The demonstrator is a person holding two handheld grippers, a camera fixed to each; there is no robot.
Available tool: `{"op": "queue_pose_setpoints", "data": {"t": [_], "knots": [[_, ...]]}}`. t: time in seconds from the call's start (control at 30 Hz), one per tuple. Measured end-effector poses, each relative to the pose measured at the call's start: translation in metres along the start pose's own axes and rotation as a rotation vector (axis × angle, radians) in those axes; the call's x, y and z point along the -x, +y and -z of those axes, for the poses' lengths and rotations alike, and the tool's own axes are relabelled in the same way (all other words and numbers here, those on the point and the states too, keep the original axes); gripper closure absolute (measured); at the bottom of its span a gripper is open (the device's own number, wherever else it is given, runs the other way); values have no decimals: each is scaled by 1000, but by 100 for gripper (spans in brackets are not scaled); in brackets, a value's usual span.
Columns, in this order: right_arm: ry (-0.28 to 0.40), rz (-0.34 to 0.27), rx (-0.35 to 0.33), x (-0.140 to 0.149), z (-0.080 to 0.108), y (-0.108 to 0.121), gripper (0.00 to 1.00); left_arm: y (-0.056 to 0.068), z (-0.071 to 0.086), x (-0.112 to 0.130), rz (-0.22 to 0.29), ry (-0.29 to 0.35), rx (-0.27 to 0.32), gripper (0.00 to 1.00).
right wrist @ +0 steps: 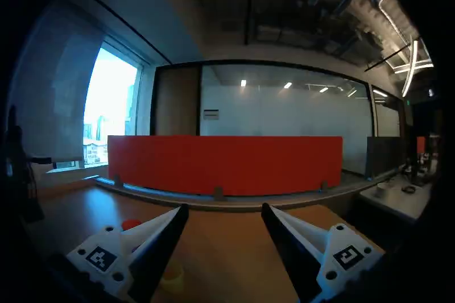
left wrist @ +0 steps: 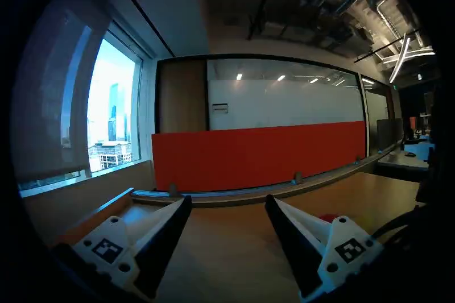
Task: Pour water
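Note:
My left gripper is open above a wooden desk, with nothing between its fingers. A small red object peeks out behind its right finger. My right gripper is also open and empty over the same desk. In the right gripper view a red cap-like thing shows behind the left finger, and a yellowish object, partly hidden, lies low beside that finger.
A red divider panel runs along the far edge of the desk. A bright window lies to the left. Another desk with items stands to the right. A dark shape rises at the left edge.

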State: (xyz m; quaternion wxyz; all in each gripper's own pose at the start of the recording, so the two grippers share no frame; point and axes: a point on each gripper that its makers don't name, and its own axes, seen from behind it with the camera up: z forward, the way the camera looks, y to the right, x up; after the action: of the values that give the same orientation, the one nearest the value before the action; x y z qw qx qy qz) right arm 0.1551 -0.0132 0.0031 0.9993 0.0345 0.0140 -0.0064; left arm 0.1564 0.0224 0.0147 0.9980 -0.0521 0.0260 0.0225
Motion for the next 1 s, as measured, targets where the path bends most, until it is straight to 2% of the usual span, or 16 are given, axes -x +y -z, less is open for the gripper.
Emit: {"op": "queue_pose_setpoints", "data": {"t": [0.37,0.57,0.67,0.77,1.0], "knots": [[-15,18,-54,-56,-6,-9,1,7,-15,-55,-1,-1,67,4],[-35,10,-93,-55,-7,-18,1,15,-22,-60,20,-12,105,4],[-52,3,-126,-53,-7,-23,1,21,-23,-62,28,-15,141,4],[-62,-4,-178,-53,-6,-33,1,29,-24,-62,31,-25,189,4],[-71,-25,-370,-60,2,-71,1,54,-22,-64,48,-53,340,4]]}}
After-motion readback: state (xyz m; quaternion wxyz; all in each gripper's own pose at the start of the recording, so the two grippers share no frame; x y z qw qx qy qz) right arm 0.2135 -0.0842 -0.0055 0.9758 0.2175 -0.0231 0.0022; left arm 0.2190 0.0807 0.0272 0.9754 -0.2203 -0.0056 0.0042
